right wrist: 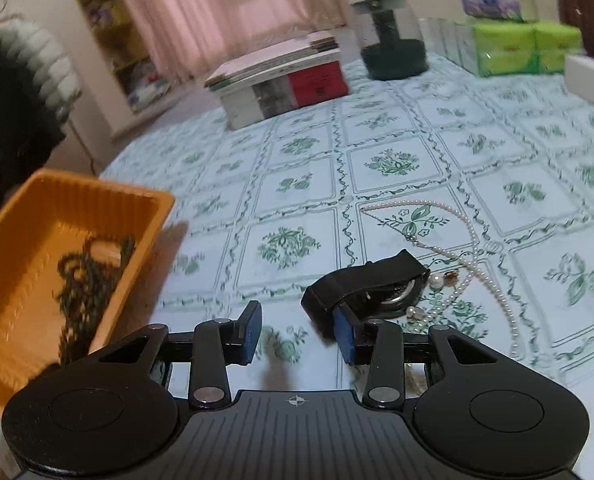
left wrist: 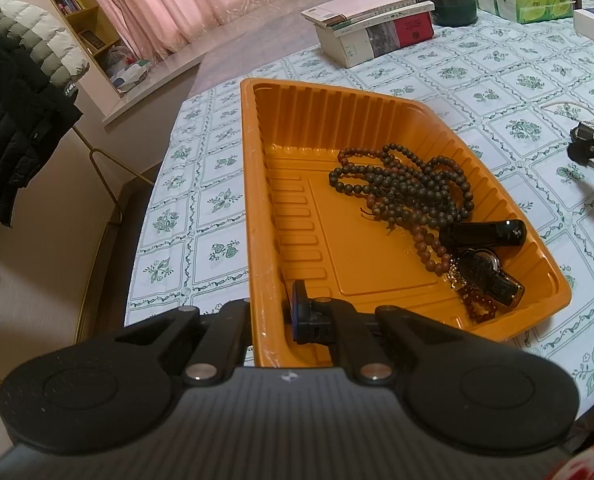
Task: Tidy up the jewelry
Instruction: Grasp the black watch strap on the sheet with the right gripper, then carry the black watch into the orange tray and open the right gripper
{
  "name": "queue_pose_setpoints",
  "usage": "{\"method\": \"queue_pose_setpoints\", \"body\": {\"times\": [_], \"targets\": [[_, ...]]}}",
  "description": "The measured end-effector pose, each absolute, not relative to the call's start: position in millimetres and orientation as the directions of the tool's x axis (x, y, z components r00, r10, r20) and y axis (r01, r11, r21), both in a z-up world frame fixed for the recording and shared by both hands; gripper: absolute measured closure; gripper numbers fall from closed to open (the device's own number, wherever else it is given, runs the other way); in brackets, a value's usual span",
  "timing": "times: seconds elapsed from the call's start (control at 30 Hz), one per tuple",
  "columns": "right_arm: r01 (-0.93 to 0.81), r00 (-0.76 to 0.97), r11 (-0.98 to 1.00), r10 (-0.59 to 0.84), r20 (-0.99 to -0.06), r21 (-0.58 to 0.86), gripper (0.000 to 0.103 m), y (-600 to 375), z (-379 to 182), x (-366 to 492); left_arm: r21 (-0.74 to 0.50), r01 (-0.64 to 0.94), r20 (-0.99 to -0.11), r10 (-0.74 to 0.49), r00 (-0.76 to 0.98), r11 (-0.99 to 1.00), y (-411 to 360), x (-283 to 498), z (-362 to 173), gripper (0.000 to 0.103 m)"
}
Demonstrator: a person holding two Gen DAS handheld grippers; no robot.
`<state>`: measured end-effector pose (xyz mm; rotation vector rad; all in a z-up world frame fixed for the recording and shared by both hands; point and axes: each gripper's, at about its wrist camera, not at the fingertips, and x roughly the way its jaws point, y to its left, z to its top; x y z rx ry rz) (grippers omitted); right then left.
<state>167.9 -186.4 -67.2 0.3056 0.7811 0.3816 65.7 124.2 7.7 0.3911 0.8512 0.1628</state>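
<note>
Left tool [left wrist: 275,312] clamped on near wall of ribbed orange plastic tray [left wrist: 249,184] holding dark wooden bead strands [left wrist: 409,184], right tool [right wrist: 299,332] parted and empty, black-strapped wristwatch [right wrist: 373,284] just beside its fingertip on the floral-clothed table [right wrist: 417,128]

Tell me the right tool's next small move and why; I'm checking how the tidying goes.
Probably ease the right tool forward and slightly right so its open pads straddle the black watch, then close. The watch lies on the tablecloth beside the pearl necklace, outside the orange tray that already holds beads.
</note>
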Motion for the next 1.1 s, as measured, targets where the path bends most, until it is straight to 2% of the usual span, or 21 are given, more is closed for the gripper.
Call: {"method": "queue_pose_setpoints", "body": {"times": [0.1, 0.13, 0.17, 0.27, 0.6, 0.93, 1.1], "targets": [[-0.184, 0.660, 0.889, 0.428, -0.618, 0.420, 0.063, -188.4, -70.0, 173.4, 0.399, 0.014, -0.699, 0.294, 0.652, 0.917, 124.1, 65.7, 7.7, 0.099], [-0.177, 0.662, 0.886, 0.429, -0.614, 0.429, 0.070, -189.6, -70.5, 174.8, 0.400, 0.014, -0.699, 0.295, 0.652, 0.916, 124.3, 65.6, 7.6, 0.099], [-0.176, 0.661, 0.887, 0.427, -0.617, 0.426, 0.085, -189.9, -69.8, 175.4, 0.400, 0.015, -0.699, 0.295, 0.651, 0.916, 124.5, 65.8, 7.5, 0.099], [-0.193, 0.666, 0.901, 0.411, -0.622, 0.388, 0.092, -188.2, -65.7, 172.2, 0.401, 0.015, -0.699, 0.295, 0.651, 0.916, 125.0, 66.0, 7.2, 0.099], [-0.380, 0.709, 0.903, 0.423, -0.564, 0.200, 0.096, -173.0, -46.0, 134.3, 0.403, 0.015, -0.697, 0.296, 0.652, 0.915, 124.8, 65.5, 7.0, 0.099], [-0.465, 0.715, 0.870, 0.477, -0.511, 0.162, 0.096, -152.8, -17.4, 123.0, 0.402, 0.015, -0.697, 0.296, 0.653, 0.915, 125.7, 64.4, 6.8, 0.099], [-0.562, 0.661, 0.805, 0.574, -0.483, 0.189, 0.096, -130.2, 3.2, 122.4, 0.403, 0.015, -0.697, 0.297, 0.653, 0.915, 125.7, 64.4, 6.9, 0.099]]}}
